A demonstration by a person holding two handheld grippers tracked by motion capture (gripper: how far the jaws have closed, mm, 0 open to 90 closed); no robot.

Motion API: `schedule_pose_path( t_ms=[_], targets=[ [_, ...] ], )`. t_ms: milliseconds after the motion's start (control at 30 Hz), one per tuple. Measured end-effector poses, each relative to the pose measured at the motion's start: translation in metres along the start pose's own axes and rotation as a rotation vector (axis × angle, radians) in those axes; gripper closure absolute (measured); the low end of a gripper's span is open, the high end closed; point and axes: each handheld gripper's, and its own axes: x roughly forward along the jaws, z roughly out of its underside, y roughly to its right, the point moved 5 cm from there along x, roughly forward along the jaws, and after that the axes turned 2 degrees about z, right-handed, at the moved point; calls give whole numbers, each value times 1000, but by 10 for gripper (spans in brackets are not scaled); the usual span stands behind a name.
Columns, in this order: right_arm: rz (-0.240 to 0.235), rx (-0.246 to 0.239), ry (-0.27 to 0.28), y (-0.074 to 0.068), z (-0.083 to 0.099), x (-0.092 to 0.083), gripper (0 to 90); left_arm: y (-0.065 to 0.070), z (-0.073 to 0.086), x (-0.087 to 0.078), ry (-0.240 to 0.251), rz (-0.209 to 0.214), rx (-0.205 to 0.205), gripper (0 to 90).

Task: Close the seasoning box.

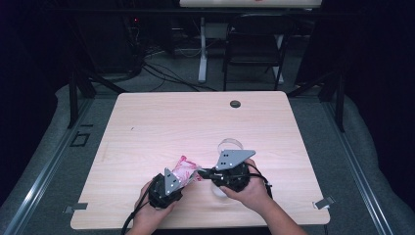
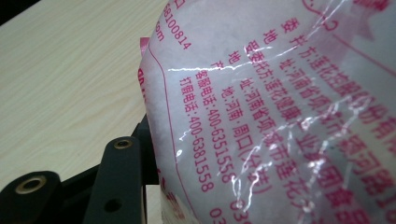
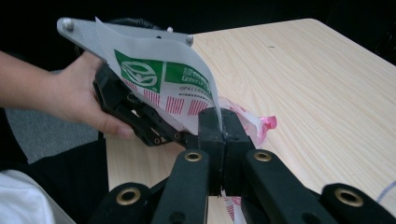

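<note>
A pink-printed plastic packet [image 1: 185,171] hangs between both grippers above the tabletop [image 1: 161,122]. The right gripper [image 3: 223,122] pinches its top edge with jaws clenched; the left gripper [image 1: 182,182] grasps its other end, jaws around it.

Lab, black curtains [image 1: 29,73], cables [image 1: 161,71], folding chair [image 1: 254,46]

Your left gripper [image 1: 182,179] and right gripper [image 1: 204,172] are black, each topped by a grey three-cornered plate with small screws. Black cables trail from both toward you. Up close, the matte black jaw links carry brass-ringed pivot holes. Your forearms are bare.
</note>
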Motion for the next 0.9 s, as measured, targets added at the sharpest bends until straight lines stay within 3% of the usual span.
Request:
schedule_pose_path(
  t_ms=[100,433,900],
  targets=[
    [13,-22,-12,2,-3,-3,887,-6,-7,-2,7,-37,40,526],
    [27,-20,12,8,-14,-8,817,-19,-26,-9,32,-100,87,533],
    [85,-34,24,19,-12,-17,715,-25,-48,-6,45,-125,124,544]
  ],
)
